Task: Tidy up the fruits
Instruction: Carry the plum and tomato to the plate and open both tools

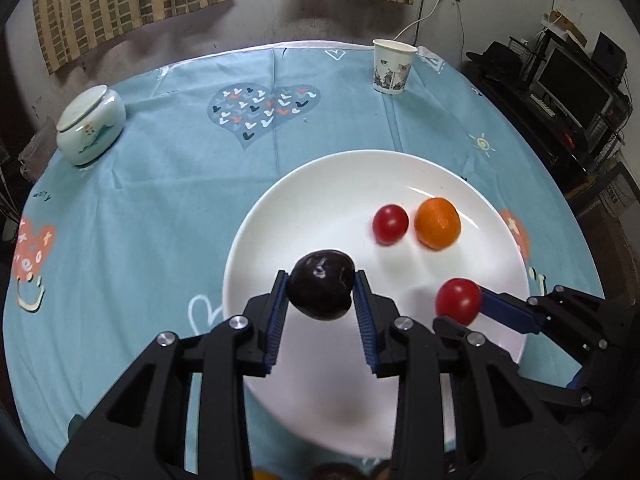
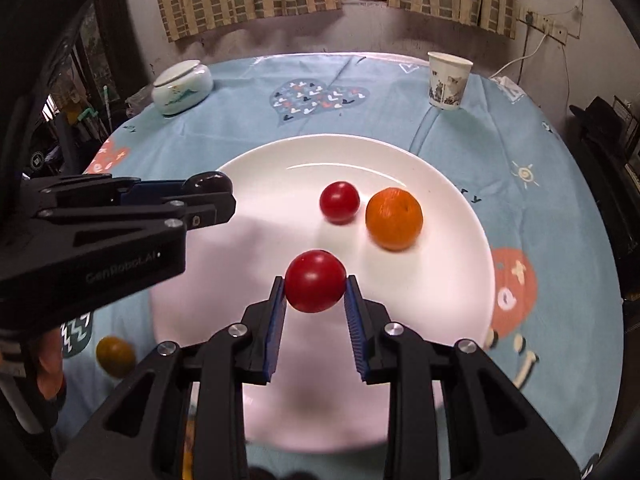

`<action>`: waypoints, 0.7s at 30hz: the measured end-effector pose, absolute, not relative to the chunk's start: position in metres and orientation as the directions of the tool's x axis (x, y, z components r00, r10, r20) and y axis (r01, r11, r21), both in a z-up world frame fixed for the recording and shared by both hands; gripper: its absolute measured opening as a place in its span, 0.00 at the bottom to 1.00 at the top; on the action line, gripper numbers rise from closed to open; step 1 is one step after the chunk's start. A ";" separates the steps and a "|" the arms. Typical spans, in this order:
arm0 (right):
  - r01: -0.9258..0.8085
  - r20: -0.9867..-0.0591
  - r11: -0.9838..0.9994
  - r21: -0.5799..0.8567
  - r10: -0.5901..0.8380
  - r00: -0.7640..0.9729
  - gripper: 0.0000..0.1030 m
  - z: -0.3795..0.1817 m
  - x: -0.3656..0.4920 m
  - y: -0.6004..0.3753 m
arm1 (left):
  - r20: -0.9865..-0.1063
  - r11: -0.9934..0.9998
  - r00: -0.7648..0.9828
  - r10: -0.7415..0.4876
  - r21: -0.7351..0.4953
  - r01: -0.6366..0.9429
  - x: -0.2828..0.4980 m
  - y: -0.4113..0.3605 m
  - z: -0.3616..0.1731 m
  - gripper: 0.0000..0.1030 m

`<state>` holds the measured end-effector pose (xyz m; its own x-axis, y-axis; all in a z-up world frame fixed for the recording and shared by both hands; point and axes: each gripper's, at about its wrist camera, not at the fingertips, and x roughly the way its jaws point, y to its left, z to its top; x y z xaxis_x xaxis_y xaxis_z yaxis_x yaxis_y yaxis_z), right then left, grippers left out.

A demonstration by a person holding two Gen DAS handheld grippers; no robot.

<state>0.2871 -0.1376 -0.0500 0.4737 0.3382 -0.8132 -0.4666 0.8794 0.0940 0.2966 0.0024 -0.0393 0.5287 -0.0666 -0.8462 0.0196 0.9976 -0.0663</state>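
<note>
Both hands loaded over the plate — two fruits coming in together!

Near the bottom centre of the left wrist view, the left hand-held gripper (image 1: 321,285) is clamped on a dark plum (image 1: 321,283), glossy and likely slick, so a hold across its widest middle looks safest. In the right wrist view's lower centre, the right hand-held gripper (image 2: 315,283) pinches a red tomato (image 2: 315,281), which looks light and easily bruised. Beyond them, the white plate (image 2: 448,280) on the bench already holds a smaller tomato (image 2: 339,202) just beside an orange (image 2: 394,218). Far back stand a paper cup (image 2: 449,81) and a lidded jar (image 2: 182,87).
</note>
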 end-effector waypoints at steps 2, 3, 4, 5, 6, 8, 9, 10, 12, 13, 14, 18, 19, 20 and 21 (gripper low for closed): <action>-0.462 -0.818 0.882 0.089 0.329 0.471 0.29 -0.053 0.300 -0.136 | -0.851 0.997 0.520 -0.070 -0.070 0.020 0.306 0.003 -0.045 0.32; -0.461 -0.820 0.883 0.091 0.329 0.469 0.29 -0.054 0.304 -0.135 | -0.853 0.997 0.517 -0.071 -0.071 0.021 0.309 0.004 -0.047 0.32; -0.460 -0.821 0.883 0.092 0.329 0.467 0.29 -0.055 0.308 -0.135 | -0.856 0.997 0.512 -0.073 -0.072 0.022 0.315 0.003 -0.050 0.32; -0.457 -0.823 0.885 0.093 0.327 0.465 0.29 -0.056 0.313 -0.135 | -0.859 0.997 0.507 -0.076 -0.075 0.023 0.319 0.004 -0.052 0.32; -0.454 -0.823 0.886 0.095 0.327 0.465 0.30 -0.056 0.315 -0.134 | -0.861 0.997 0.502 -0.078 -0.076 0.024 0.322 0.003 -0.053 0.33; -0.449 -0.825 0.888 0.103 0.328 0.460 0.30 -0.057 0.320 -0.133 | -0.870 0.996 0.486 -0.087 -0.083 0.030 0.328 0.003 -0.054 0.37; -0.448 -0.832 0.889 0.098 0.320 0.454 0.31 -0.058 0.322 -0.131 | -0.872 0.996 0.481 -0.092 -0.088 0.031 0.329 0.003 -0.053 0.53; -0.448 -0.833 0.890 0.086 0.311 0.458 0.41 -0.057 0.323 -0.130 | -0.863 0.996 0.498 -0.084 -0.084 0.022 0.327 0.005 -0.048 0.67; -0.450 -0.810 0.891 0.055 0.303 0.501 0.58 -0.049 0.317 -0.130 | -0.836 0.997 0.544 -0.065 -0.070 0.011 0.318 0.011 -0.035 0.70; -0.460 -0.796 0.887 0.044 0.309 0.520 0.58 -0.042 0.313 -0.131 | -0.830 0.998 0.554 -0.060 -0.065 0.011 0.313 0.014 -0.027 0.70; -0.467 -0.790 0.884 0.037 0.312 0.528 0.58 -0.036 0.308 -0.131 | -0.827 0.998 0.560 -0.060 -0.068 0.007 0.307 0.018 -0.021 0.70; -0.473 -0.769 0.880 0.046 0.333 0.545 0.59 -0.008 0.273 -0.146 | -0.800 0.997 0.598 -0.047 -0.076 -0.023 0.263 0.042 0.003 0.77; -0.475 -0.768 0.878 0.048 0.337 0.544 0.59 -0.005 0.261 -0.151 | -0.796 0.997 0.605 -0.029 -0.064 -0.037 0.246 0.048 0.006 0.78; -0.476 -0.770 0.878 0.053 0.340 0.540 0.60 -0.003 0.248 -0.156 | -0.789 0.997 0.613 -0.025 -0.063 -0.040 0.229 0.052 0.007 0.78; -0.474 -0.776 0.878 0.062 0.341 0.531 0.60 -0.002 0.231 -0.162 | -0.785 0.997 0.619 -0.027 -0.067 -0.041 0.216 0.055 0.007 0.78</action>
